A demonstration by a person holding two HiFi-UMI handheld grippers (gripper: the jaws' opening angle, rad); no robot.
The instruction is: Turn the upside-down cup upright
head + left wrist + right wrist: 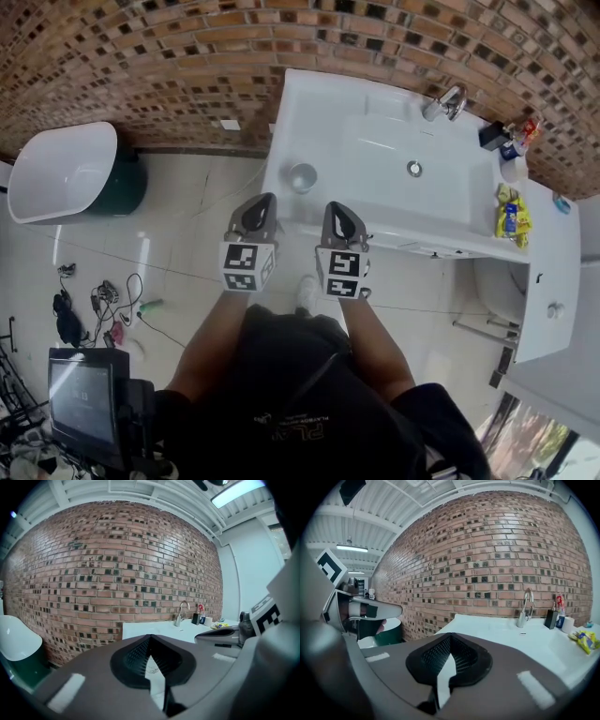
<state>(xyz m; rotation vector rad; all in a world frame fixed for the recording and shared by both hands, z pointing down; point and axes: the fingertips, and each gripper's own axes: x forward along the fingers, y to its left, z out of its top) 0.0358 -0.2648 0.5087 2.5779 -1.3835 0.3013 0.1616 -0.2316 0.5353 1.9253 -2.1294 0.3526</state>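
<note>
- The cup is a small, round, grey thing with a dull metallic sheen. It stands just above the middle of the head view, on the left end of the counter. From straight above I cannot tell which end of it is up.
- The counter is smooth, glossy white, with a rectangular basin sunk into it to the right of the cup. A round metal drain sits in the basin, and a curved chrome tap rises at its upper edge.
- The left gripper is held in the middle of the frame, below the cup and apart from it. Its own view shows the grey tapered jaws met at the tips, with ribbed black pads and nothing between them.
- The right gripper is just beside the left one, at the counter's front edge. Its jaws are likewise closed on nothing.
- A crinkled yellow packet lies at the right of the frame, on the counter.
- A rough wall of mottled red-brown brick fills the upper part.
- A rounded white tub with a dark green side stands at the left on the pale, shiny floor tiles.
</note>
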